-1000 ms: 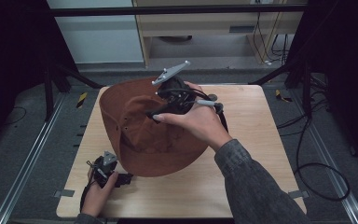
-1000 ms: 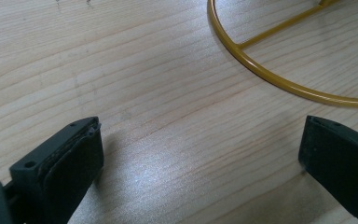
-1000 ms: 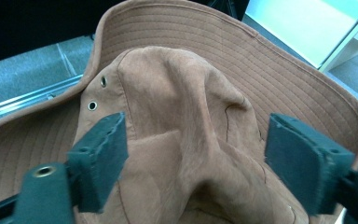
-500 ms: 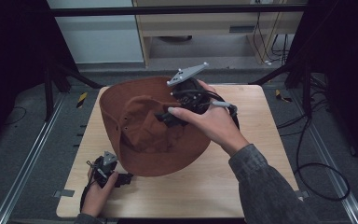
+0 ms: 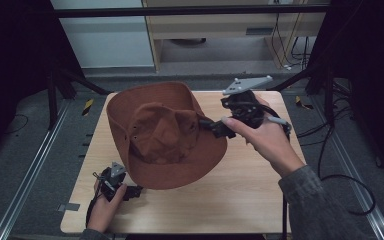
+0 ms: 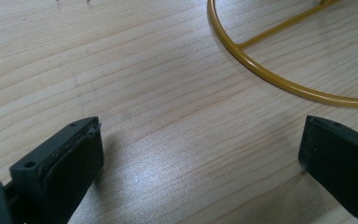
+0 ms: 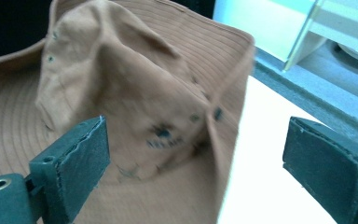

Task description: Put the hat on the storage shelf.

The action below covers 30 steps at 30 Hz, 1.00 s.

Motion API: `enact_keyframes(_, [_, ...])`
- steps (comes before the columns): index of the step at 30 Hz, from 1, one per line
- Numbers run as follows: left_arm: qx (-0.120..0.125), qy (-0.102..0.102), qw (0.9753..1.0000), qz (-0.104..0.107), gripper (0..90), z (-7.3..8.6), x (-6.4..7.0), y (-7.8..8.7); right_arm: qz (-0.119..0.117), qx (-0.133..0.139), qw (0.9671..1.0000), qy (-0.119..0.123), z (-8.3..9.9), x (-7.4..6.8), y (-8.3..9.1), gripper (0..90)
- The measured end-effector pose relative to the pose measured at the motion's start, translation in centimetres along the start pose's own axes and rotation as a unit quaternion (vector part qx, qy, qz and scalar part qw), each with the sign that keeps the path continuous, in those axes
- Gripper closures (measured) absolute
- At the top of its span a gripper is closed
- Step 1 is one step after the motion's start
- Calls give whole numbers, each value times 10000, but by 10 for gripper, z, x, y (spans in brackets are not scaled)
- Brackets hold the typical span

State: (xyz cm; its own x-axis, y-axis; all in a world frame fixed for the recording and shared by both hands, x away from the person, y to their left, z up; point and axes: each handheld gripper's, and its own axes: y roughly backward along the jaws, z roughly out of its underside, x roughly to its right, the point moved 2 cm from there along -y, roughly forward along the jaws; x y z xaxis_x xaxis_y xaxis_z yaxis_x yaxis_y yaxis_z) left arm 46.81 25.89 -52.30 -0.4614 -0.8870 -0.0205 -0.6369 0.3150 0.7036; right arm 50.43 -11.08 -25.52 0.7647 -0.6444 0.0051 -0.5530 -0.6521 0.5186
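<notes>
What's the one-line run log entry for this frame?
right gripper: open, at hat crown, not gripping | left gripper: open, low over table | yellow wire ring: on table by left gripper

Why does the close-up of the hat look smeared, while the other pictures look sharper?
Right gripper view: the brown wide-brimmed cloth hat is motion-blurred and the table beside it is glared to white. Left gripper view: the wooden table is sharp, with a soft sheen between the jaws. High view: evenly lit table, dark surroundings.
</notes>
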Motion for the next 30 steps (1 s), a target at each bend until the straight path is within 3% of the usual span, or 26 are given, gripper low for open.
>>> enact_keyframes(8, [-5, 9, 10000, 2, 0, 0, 0, 0, 184, -46, 9993, -315, 43, 29, 29, 74])
enact_keyframes(12, [-7, 9, 10000, 2, 0, 0, 0, 0, 269, -112, 9990, -337, 58, 36, 35, 85])
enact_keyframes(16, [-4, 10, 10000, 3, 0, 0, 0, 0, 503, -282, 9975, -400, 85, 48, 39, 116])
enact_keyframes(21, [0, 16, 10000, 4, 0, 0, 0, 0, 616, -384, 9963, -452, 108, 55, 36, 125])
enact_keyframes(25, [-1, 15, 10000, 3, 0, 0, 0, 0, 679, -577, 9955, -337, 137, 56, 26, 129])
enact_keyframes(30, [2, 16, 10000, 1, 0, 0, 0, 0, 685, -728, 9946, -289, 158, 56, 15, 132])
